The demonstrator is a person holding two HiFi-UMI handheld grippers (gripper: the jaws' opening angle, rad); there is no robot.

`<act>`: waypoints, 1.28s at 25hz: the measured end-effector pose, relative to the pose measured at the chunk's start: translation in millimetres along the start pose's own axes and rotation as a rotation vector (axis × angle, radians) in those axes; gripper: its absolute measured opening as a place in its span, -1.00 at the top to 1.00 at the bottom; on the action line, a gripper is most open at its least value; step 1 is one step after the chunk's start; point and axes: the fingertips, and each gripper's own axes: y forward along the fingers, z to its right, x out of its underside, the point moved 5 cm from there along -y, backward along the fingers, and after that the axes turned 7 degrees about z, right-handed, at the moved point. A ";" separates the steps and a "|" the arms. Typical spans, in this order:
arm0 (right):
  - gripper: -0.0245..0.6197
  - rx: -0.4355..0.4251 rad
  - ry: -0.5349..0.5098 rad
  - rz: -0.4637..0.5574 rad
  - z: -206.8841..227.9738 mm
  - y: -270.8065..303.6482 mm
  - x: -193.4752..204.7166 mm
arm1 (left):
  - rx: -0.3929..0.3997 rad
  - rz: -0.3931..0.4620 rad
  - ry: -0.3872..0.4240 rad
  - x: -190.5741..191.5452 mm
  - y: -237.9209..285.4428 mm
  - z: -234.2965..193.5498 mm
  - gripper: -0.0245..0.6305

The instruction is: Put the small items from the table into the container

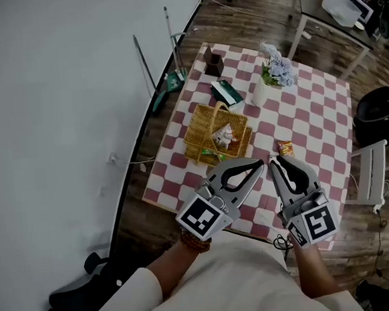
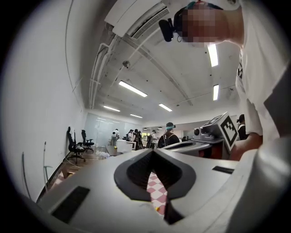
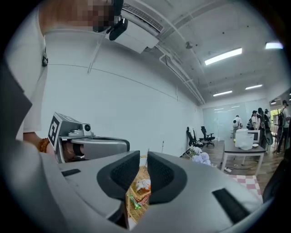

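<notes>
A wicker basket (image 1: 199,127) stands on the pink checkered table (image 1: 311,109). It holds a crumpled white packet (image 1: 223,137) and a green item (image 1: 211,155). A small orange snack packet (image 1: 286,147) lies on the cloth to the basket's right. Both grippers are held high over the table's near edge, side by side and apart from every object. My left gripper (image 1: 260,166) (image 2: 154,154) is shut, tips touching, with nothing in it. My right gripper (image 1: 274,161) (image 3: 143,157) shows a narrow gap between its pads and holds nothing. Through that gap the basket (image 3: 136,200) shows.
A green box (image 1: 226,92), a dark brown box (image 1: 213,63) and a vase of pale flowers (image 1: 275,71) stand at the table's far end. Long-handled tools (image 1: 171,46) lean on the white wall at left. A white chair (image 1: 373,171) and a black one (image 1: 379,113) stand at right.
</notes>
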 end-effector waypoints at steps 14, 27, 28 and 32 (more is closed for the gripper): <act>0.68 0.099 -0.061 0.065 4.9 -83.2 -38.5 | 0.209 0.062 0.129 -34.3 26.0 67.0 0.85; 0.68 0.113 -0.050 0.044 19.1 -83.7 -23.7 | 0.152 -0.004 0.030 -11.8 33.0 59.2 0.84; 0.68 0.119 -0.054 0.031 22.0 -82.1 -17.2 | 0.137 -0.024 -0.003 -5.3 33.6 57.3 0.84; 0.68 0.128 -0.075 -0.086 36.3 -72.6 25.5 | 0.108 -0.060 -0.047 21.8 41.8 46.5 0.84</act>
